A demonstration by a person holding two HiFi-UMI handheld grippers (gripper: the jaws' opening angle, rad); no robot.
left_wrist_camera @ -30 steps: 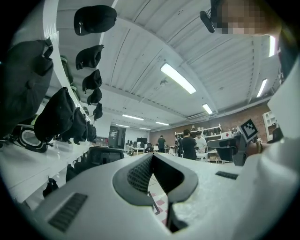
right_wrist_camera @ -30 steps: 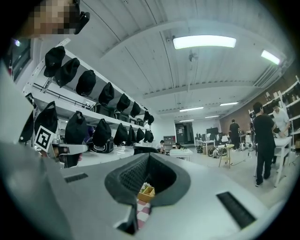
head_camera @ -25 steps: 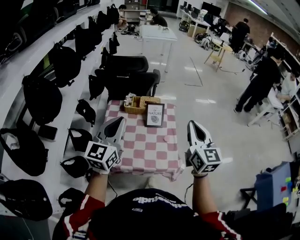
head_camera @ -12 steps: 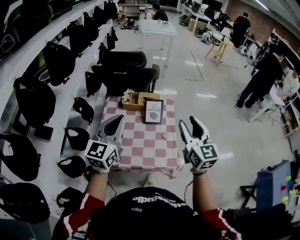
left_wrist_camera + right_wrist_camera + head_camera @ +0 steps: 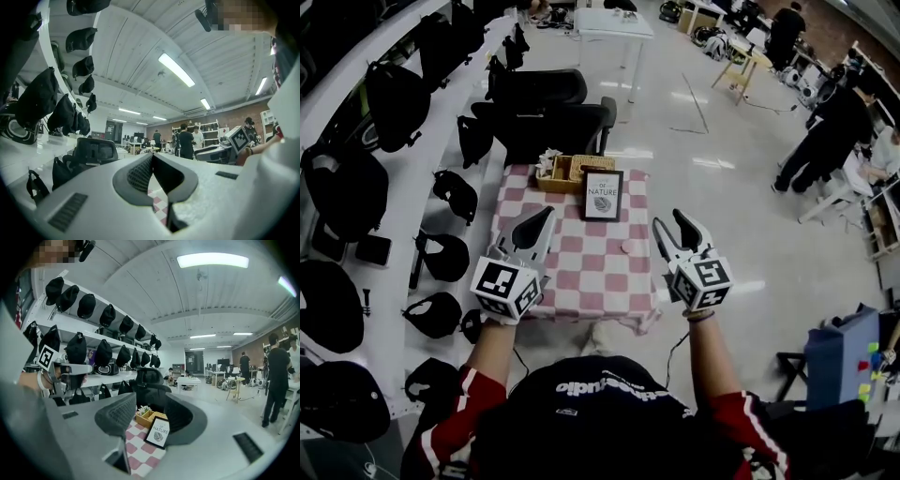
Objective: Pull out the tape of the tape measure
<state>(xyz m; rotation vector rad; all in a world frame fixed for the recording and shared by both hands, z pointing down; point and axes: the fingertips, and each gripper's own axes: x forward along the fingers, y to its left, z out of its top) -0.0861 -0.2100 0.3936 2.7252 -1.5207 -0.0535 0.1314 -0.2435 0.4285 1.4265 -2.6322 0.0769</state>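
A small pale round thing, too small to identify surely as the tape measure, lies on the pink-and-white checkered table near its right edge. In the head view both grippers hover in front of the table's near edge and touch nothing. My left gripper is on the left, its jaws together; its own view shows the pads meeting at the tips. My right gripper stands just right of the round thing. Its jaws have just been opening and nothing is between them.
A framed "NATURE" picture and a wicker basket stand at the table's far end. Black office chairs stand behind it. Shelves of black caps and bags line the left; people stand at right.
My right gripper's jaws went from shut to wide apart. Both grippers sank and sit closer to the table; the left stayed shut.
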